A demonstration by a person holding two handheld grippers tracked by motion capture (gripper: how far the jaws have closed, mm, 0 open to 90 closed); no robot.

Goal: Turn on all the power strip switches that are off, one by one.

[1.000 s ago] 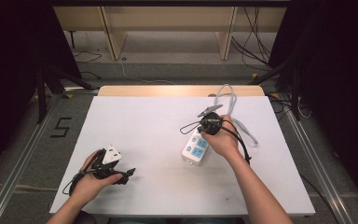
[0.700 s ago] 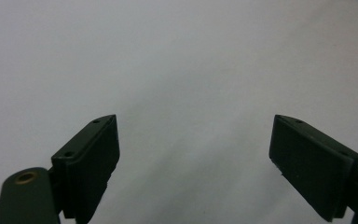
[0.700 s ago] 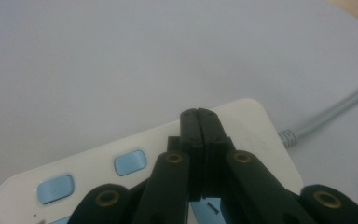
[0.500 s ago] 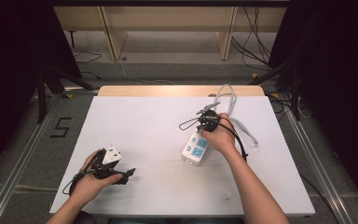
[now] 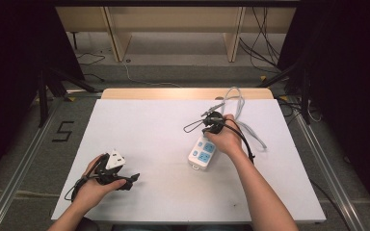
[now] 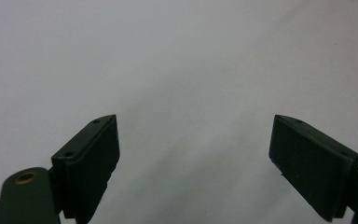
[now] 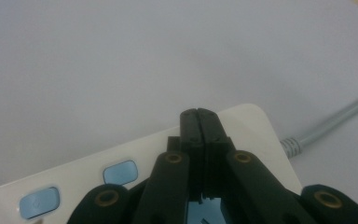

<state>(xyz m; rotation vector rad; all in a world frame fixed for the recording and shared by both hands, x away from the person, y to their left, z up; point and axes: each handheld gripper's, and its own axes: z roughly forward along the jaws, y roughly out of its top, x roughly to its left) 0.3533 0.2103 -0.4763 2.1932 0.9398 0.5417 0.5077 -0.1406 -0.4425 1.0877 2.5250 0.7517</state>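
A white power strip (image 5: 201,155) with blue buttons lies right of the table's middle, and its grey cable (image 5: 241,103) loops off toward the far edge. My right gripper (image 5: 211,129) is over the strip's far end. In the right gripper view its jaws (image 7: 199,114) are pressed together just above the strip (image 7: 121,158), near where the cable (image 7: 326,126) leaves it. At the near left, my left gripper (image 5: 131,180) rests low over the table, pointing right. Its jaws (image 6: 193,135) stand wide apart with bare white tabletop between them.
A white blocky piece (image 5: 114,159) sits at the left hand; whether it belongs to the gripper I cannot tell. The white table (image 5: 154,120) has a wooden strip along its far edge. Black cables trail from both grippers. A "5" is marked on the floor (image 5: 62,131) at the left.
The right hand and its gripper have shifted slightly left and away over the strip's far end. The left hand and the strip have stayed put.
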